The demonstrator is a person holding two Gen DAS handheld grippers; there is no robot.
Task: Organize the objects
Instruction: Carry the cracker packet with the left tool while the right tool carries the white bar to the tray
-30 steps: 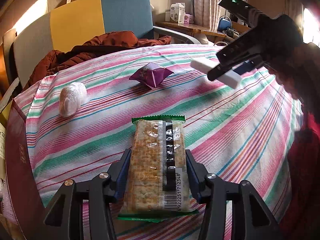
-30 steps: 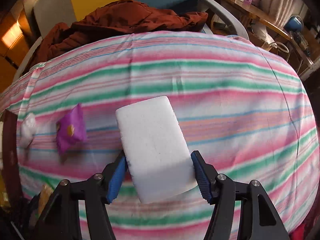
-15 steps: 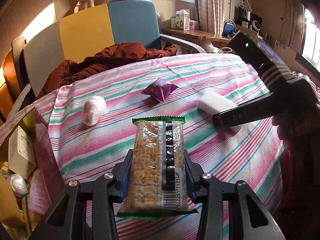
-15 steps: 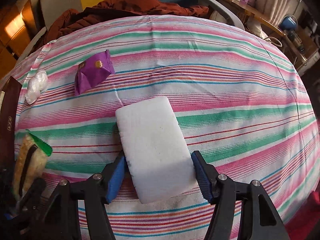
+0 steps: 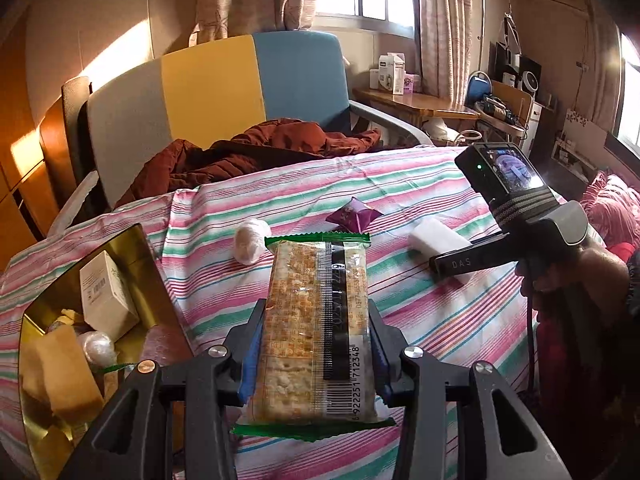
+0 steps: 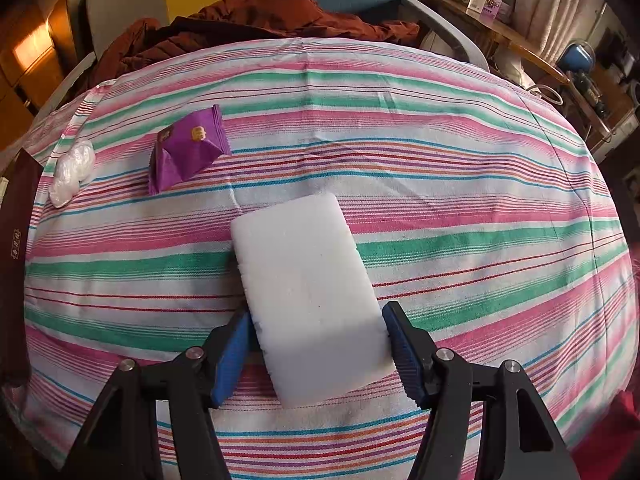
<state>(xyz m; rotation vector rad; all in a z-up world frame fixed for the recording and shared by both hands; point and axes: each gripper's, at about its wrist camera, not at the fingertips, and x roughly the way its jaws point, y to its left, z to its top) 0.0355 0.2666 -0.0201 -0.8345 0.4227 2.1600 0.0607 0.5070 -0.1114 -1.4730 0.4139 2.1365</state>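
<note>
In our left claw (image 5: 316, 354) we hold a long cracker packet (image 5: 318, 328), clear wrap with green ends, clamped low on its two long sides by the blue pads, which have just been closing on it. Most of the packet sticks out ahead of the claw, lifted above a tabletop (image 5: 420, 320) covered in pink, green and white stripes. Below and to the left of this claw sits an open gold-lined box (image 5: 132, 240) already holding a small white carton (image 5: 106, 298) and other items.

Our right claw (image 6: 318, 350) points steeply down at a white foam block (image 6: 306, 292). The block seems to lie on the cloth, and the blue pads sit against or just beside its near end; we cannot tell whether they press it. Ahead and to the left of this claw lie a purple wrapped sweet (image 6: 188, 148) and, further left, a white crumpled ball (image 6: 72, 170).

Risks as we judge them: the packet is gripped near one end, so its long free end could sag, swing or slip through slick film on the way to the box. Squeezing harder may crush the crackers. The box looks crowded, so the packet may catch the rim or the carton. The soft block could compress and tilt, or drag the loose cloth and shift the sweet and ball.
</note>
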